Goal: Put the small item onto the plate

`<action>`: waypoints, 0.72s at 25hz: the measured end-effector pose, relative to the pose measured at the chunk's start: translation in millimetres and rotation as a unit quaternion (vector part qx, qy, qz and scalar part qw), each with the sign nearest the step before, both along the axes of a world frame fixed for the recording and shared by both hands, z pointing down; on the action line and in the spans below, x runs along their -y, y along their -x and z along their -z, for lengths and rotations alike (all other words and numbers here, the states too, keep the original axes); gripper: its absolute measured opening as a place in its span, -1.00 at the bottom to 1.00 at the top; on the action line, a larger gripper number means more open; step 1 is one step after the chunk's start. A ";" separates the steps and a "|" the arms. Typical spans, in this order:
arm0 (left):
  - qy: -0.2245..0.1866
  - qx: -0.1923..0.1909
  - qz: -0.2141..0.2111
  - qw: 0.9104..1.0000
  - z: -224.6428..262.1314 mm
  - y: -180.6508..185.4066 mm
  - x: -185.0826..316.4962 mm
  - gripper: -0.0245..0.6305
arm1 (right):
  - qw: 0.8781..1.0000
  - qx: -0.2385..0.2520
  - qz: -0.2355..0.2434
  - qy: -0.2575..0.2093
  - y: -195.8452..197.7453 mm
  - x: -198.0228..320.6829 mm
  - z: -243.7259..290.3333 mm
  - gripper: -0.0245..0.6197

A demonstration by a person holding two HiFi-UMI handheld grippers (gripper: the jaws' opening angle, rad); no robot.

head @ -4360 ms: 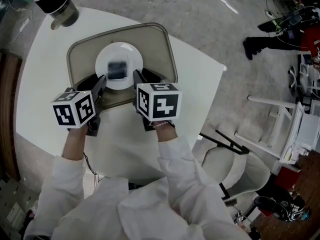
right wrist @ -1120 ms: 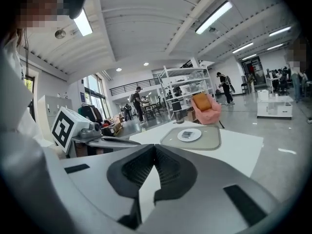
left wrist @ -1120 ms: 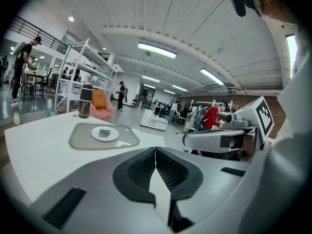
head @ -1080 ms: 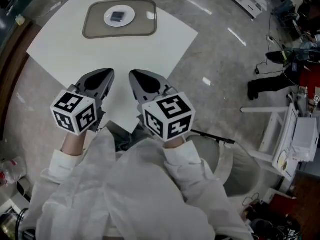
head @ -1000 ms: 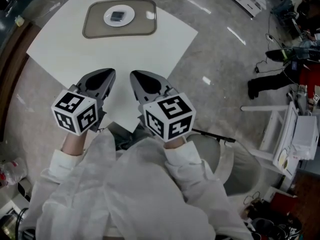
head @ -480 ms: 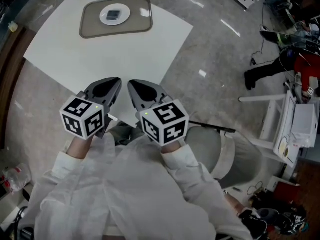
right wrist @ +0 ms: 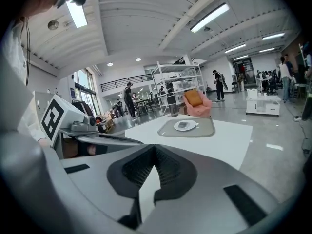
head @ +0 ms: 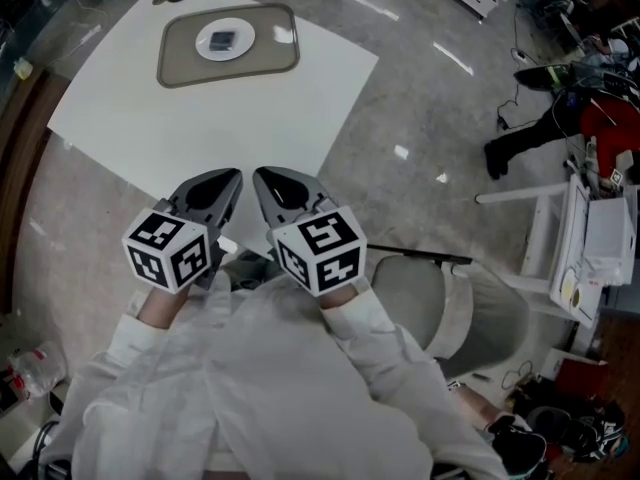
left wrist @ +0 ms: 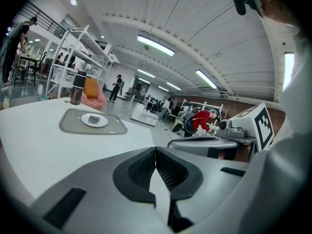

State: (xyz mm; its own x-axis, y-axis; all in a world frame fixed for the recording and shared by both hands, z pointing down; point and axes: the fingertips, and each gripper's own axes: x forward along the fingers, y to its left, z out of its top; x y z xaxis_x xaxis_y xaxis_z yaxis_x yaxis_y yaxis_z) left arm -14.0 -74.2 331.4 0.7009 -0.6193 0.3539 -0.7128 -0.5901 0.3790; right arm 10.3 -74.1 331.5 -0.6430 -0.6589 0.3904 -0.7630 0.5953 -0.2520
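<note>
Grippers: left gripper (left wrist: 156, 152) and right gripper (right wrist: 154, 150) both pressed together, nothing between | Item: small item (head: 222, 39) lies on plate (head: 207, 45), in tray (head: 180, 65), well ahead of both grippers across tabletop (head: 200, 118) | Step: we judge placement done | Advice: we leave the plate alone, no reaching forward, grippers clear of tabletop edge.

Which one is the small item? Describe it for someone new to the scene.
Find the white table, then the grey tray at its far side. On the tray's round white plate lies the small item: dark, flat, squarish, the only thing on the plate.
</note>
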 end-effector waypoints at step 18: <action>-0.012 -0.003 0.011 1.000 4.9 3.6 14.9 -0.89 | 1.000 -0.018 0.007 -0.017 0.7 13.3 1.9 -0.88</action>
State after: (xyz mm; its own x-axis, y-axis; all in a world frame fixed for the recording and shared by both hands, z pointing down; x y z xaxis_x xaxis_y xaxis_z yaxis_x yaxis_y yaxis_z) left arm -17.6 -89.0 326.6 0.6886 -0.6429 0.3354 -0.7239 -0.5827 0.3693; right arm 9.6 -87.4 329.6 -0.6387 -0.6628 0.3908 -0.7623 0.6142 -0.2042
